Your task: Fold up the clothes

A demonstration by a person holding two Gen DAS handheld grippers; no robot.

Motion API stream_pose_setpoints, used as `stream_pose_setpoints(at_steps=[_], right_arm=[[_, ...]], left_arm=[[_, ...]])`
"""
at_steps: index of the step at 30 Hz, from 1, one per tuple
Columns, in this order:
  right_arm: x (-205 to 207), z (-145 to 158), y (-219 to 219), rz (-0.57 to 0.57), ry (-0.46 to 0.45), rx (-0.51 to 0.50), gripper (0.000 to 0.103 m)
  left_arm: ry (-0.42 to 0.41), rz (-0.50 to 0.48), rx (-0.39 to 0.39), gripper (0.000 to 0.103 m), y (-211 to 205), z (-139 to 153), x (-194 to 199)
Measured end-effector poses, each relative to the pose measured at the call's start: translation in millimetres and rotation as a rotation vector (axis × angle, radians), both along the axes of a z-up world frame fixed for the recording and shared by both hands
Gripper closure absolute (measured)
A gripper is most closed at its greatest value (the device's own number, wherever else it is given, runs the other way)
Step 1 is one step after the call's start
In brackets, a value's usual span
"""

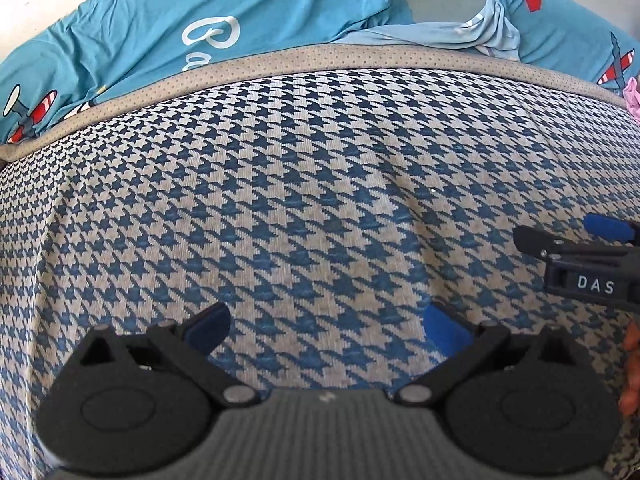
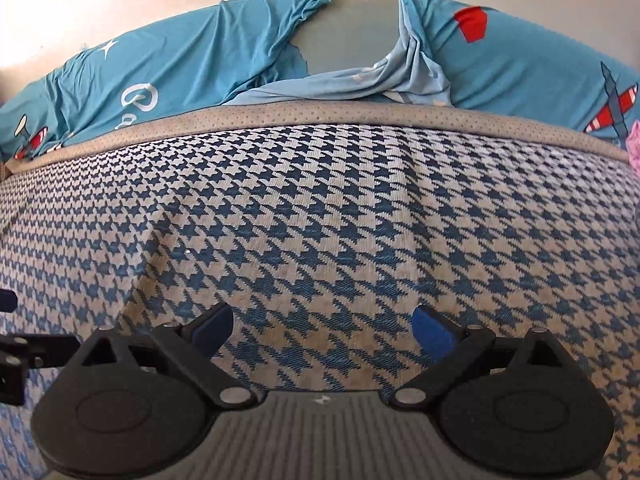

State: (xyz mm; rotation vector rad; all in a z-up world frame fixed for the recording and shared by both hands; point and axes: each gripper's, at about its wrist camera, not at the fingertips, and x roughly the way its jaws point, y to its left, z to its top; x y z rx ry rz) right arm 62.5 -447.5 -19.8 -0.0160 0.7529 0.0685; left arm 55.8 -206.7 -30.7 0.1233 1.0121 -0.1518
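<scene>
Beneath and ahead of both grippers lies a houndstooth garment (image 1: 312,184), spread flat and filling most of each wrist view. The left gripper (image 1: 326,326) hovers low over it with its fingers spread wide and nothing between the blue pads (image 1: 442,326); cloth pattern shows plainly in the gap. The right gripper (image 2: 324,326) does the same, fingers parted and empty. In the left view the right gripper appears just to the right at about the same height, so the two sit side by side, probably so that each can take one part of the near edge for an even fold.

Past the fingertips the garment ends at a dotted grey band (image 1: 360,58), likely a hem or waistband. Beyond that is a turquoise sheet (image 1: 168,20) printed with planes and lettering, with a pale blue cloth (image 1: 452,32) bunched on it and a scrap of pink fabric (image 1: 632,96) at far right. A shallow crease runs through the garment ahead of the left gripper. The cloth looks smoothed, so the fold itself seems not yet begun.
</scene>
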Motion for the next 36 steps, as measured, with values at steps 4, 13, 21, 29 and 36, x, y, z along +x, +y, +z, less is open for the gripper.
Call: stream_pose_setpoints(at_steps=[4,13,21,29,36], right_arm=[[-16,-8,-21,-0.042,-0.022,-0.049,0.003],[-43,-5,-64,-0.034,-0.056,-0.041,0.0],[-67,2,-83,0.043,-0.074,-0.053,0.0],[-92,2,-99,0.067,-0.088,-0.072,0.0],[-101,5,-110,0.068,-0.088,-0.073,0.0]], left_arm=[[-0.002,-0.015,0.018,0.0,-2,-3,-1],[-0.008,-0.022,0.029,0.0,-1,-1,-1],[-0.04,0.003,0.026,0.0,6,5,-1],[-0.04,0.043,-0.013,0.0,14,10,-5],[-0.02,0.011,0.017,0.0,6,1,-37]])
